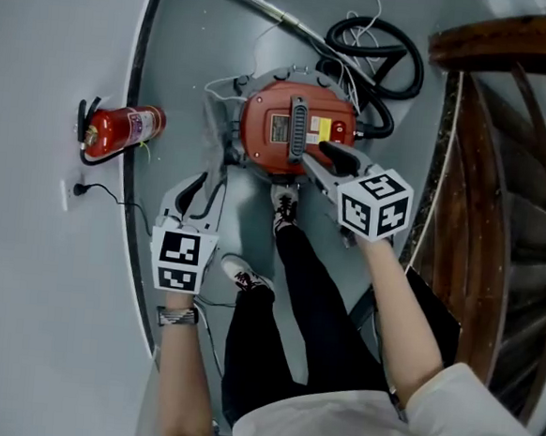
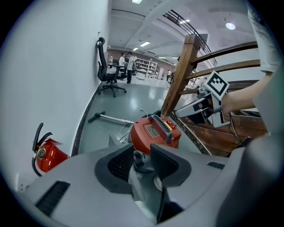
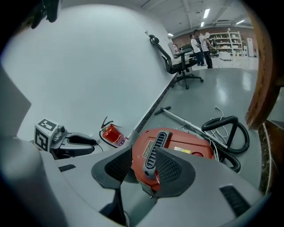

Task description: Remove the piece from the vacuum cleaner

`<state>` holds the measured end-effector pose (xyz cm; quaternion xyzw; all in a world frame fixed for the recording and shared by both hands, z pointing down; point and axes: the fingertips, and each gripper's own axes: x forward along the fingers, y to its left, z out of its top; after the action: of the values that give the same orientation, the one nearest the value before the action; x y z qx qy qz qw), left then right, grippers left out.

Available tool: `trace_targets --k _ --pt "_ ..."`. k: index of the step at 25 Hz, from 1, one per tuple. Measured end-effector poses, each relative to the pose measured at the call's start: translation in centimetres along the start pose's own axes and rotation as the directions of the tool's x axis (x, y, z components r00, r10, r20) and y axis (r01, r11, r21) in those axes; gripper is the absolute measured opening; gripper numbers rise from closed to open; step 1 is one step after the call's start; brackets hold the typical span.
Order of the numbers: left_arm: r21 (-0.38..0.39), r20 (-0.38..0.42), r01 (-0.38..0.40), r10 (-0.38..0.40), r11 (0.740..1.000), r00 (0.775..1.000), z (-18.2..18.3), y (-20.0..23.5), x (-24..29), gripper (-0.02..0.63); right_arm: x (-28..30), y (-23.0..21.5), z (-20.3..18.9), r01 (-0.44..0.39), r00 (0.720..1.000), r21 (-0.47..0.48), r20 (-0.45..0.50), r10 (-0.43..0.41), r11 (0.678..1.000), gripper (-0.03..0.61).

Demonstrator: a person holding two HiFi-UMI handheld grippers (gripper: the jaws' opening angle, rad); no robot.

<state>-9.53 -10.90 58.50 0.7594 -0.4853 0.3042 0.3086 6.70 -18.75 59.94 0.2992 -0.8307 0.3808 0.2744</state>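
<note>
A round red vacuum cleaner stands on the grey floor, with a grey ribbed handle across its top. Its black hose coils behind it, and a metal wand lies further back. My right gripper is open over the right of the lid, with the handle's near end showing between its pads, not pressed. My left gripper is open and empty, low at the cleaner's left side. Only the cleaner's base fittings show through its gap.
A red fire extinguisher lies by the white wall on the left. A wooden stair railing rises close on the right. The person's shoes stand just in front of the cleaner. An office chair and people are far off.
</note>
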Motion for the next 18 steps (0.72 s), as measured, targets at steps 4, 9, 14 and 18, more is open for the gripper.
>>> trace_targets --k 4,9,14,18 --pt "-0.022 -0.024 -0.009 0.008 1.0 1.0 -1.9 0.2 2.3 0.12 1.6 -0.7 -0.6 -0.028 1.0 0.016 -0.008 0.028 0.999 0.171" --pt "-0.03 -0.059 -0.044 0.042 0.999 0.997 -4.4 0.6 5.0 0.126 3.2 -1.4 -1.3 -0.025 1.0 0.044 -0.008 0.025 0.999 0.191" --pt "-0.062 -0.076 -0.099 0.094 0.993 0.993 -6.1 1.7 7.0 0.133 4.8 -1.8 -2.7 -0.026 0.999 0.037 -0.034 0.027 0.999 0.206" --pt "-0.083 -0.084 -0.09 0.083 0.993 0.993 -7.3 1.9 8.3 0.157 5.6 -1.3 -3.6 -0.079 0.996 -0.027 -0.041 0.078 0.996 0.21"
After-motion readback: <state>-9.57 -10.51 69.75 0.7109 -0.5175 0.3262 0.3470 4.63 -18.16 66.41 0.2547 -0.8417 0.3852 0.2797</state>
